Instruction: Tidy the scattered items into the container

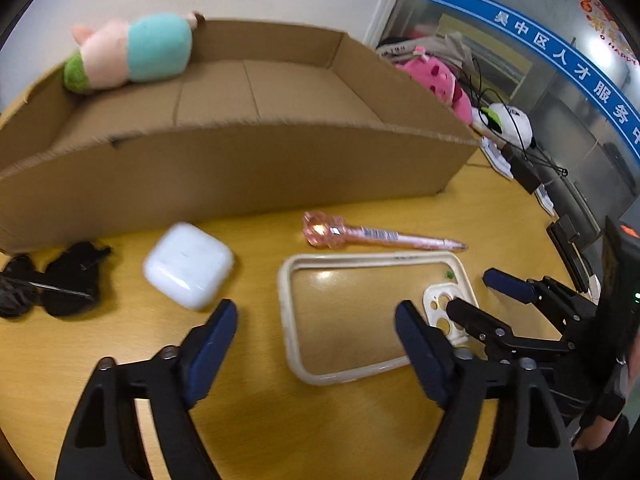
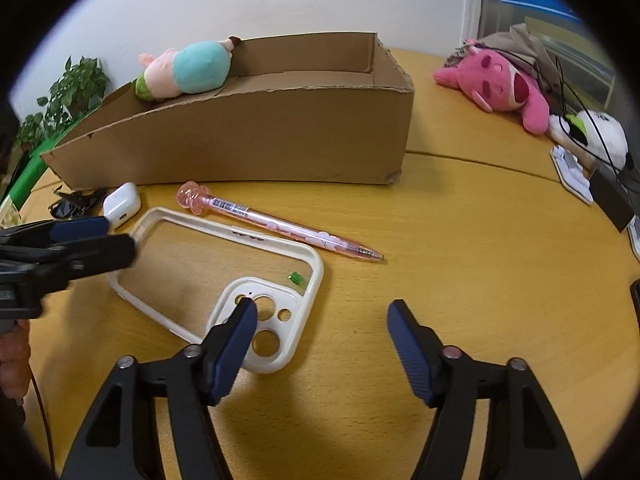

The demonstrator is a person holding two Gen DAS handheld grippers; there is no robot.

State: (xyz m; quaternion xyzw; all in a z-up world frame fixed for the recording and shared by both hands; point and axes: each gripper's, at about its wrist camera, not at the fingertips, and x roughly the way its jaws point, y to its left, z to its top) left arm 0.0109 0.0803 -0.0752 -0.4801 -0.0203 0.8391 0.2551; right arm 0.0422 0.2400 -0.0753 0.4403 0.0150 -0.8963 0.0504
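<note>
Both grippers, left gripper [image 1: 316,332] and right gripper [image 2: 322,330], gape empty above the phone case [image 2: 224,276].

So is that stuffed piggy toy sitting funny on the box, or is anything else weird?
Yes. The plush pig lies slumped over the left wall of the cardboard box, half in and half out. The box's top edges are cut ragged. A tiny green speck sits inside the phone case frame on the table.

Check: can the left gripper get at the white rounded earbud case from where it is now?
Probably yes. The left gripper hangs open, and the white rounded earbud case lies bare on the yellow wooden table, just beyond its left-hand jaw, nothing between.
</note>
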